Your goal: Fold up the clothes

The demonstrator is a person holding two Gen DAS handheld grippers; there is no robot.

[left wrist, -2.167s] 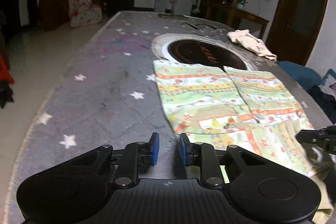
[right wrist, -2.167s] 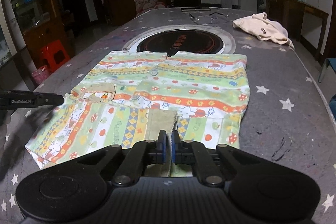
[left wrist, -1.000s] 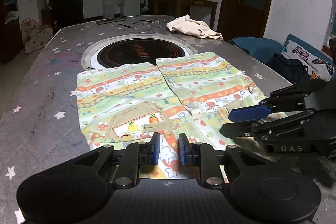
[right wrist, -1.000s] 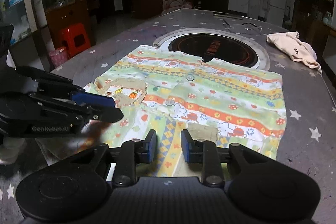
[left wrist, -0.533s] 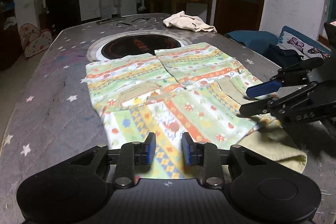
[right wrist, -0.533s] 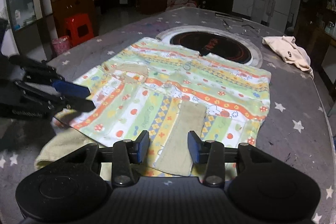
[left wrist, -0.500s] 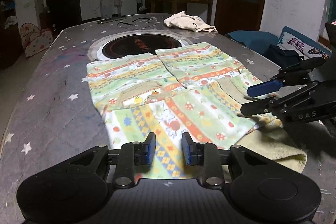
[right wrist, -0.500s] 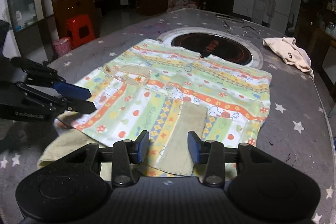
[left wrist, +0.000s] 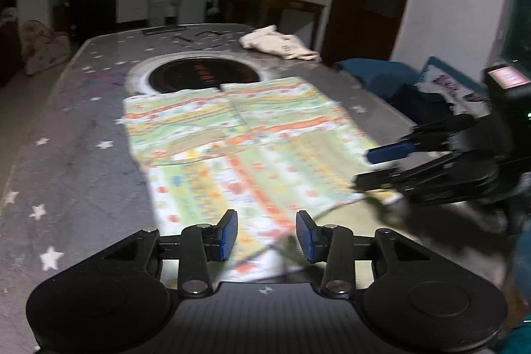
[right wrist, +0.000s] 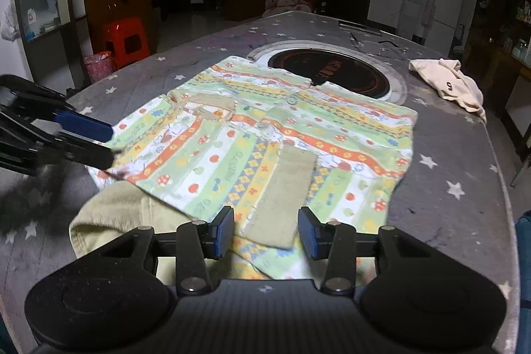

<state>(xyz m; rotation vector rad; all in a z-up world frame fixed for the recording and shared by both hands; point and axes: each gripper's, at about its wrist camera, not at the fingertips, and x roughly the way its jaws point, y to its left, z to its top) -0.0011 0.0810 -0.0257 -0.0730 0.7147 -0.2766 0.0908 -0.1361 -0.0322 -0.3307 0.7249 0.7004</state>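
Observation:
A green shirt [left wrist: 245, 148] [right wrist: 265, 135] with orange stripes and cartoon prints lies flat on the grey star-print table [left wrist: 76, 128], its sleeves folded across the lower half. A khaki cuff [right wrist: 285, 188] lies on top near my right gripper [right wrist: 265, 231], which is open just above the near hem. My left gripper [left wrist: 267, 234] hangs over the shirt's other near corner, its jaws opening with no cloth pressed between the pads. Each gripper shows side-on in the other's view, the right gripper [left wrist: 365, 168] and the left gripper [right wrist: 111, 143], both with fingers apart.
A round black hotplate [right wrist: 328, 70] is set into the table beyond the shirt. A crumpled beige garment [right wrist: 448, 85] lies at the far right. A red stool [right wrist: 124, 37] and shelves stand to the left, and blue cushions [left wrist: 391, 78] to the right.
Both grippers let go of the folded cloth, widened their jaws and drew back towards the near edge, rising slightly. The folded sleeves stay on the shirt.

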